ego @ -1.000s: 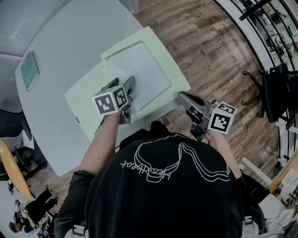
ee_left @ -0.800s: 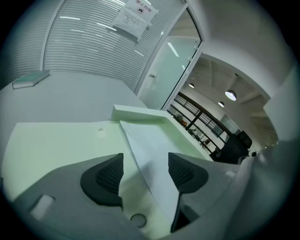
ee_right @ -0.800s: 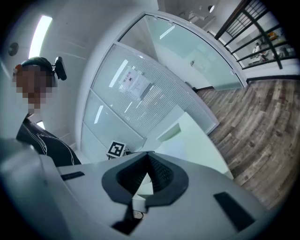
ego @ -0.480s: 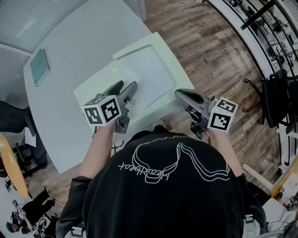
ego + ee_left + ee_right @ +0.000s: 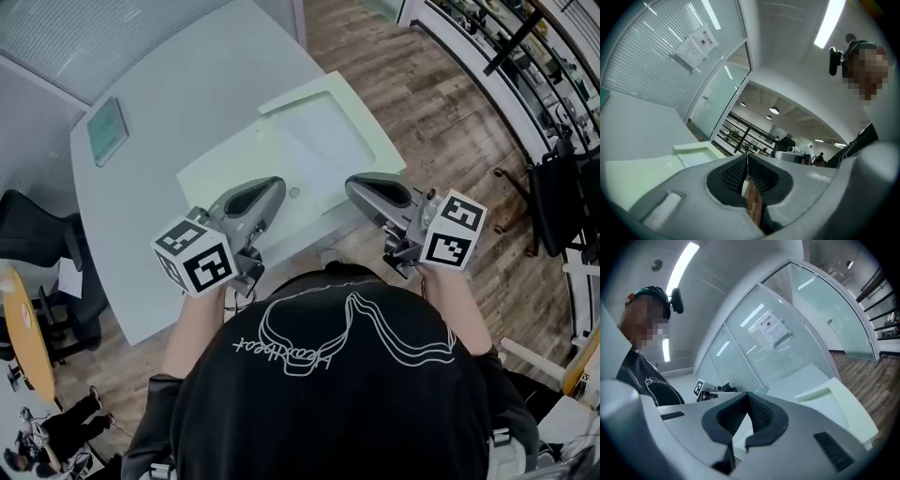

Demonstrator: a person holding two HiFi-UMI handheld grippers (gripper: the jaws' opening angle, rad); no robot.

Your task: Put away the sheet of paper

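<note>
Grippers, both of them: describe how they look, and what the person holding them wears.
Both the left gripper and right gripper have smooth grey, rounded shells with dark ribbed pads. Each carries a white cube printed with black square markers. The person wears a black shirt with a white line drawing.

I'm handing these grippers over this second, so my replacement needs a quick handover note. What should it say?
Left gripper: jaws just closed, nothing between them, held above the white table.
Right gripper: shut, empty, also held above it.
The pale green flat folder lies on that table; the white sheet of paper appears to be inside it.
Done: sheet seemingly filed, both grippers clear.
Left: confirm the folder is closed.
</note>
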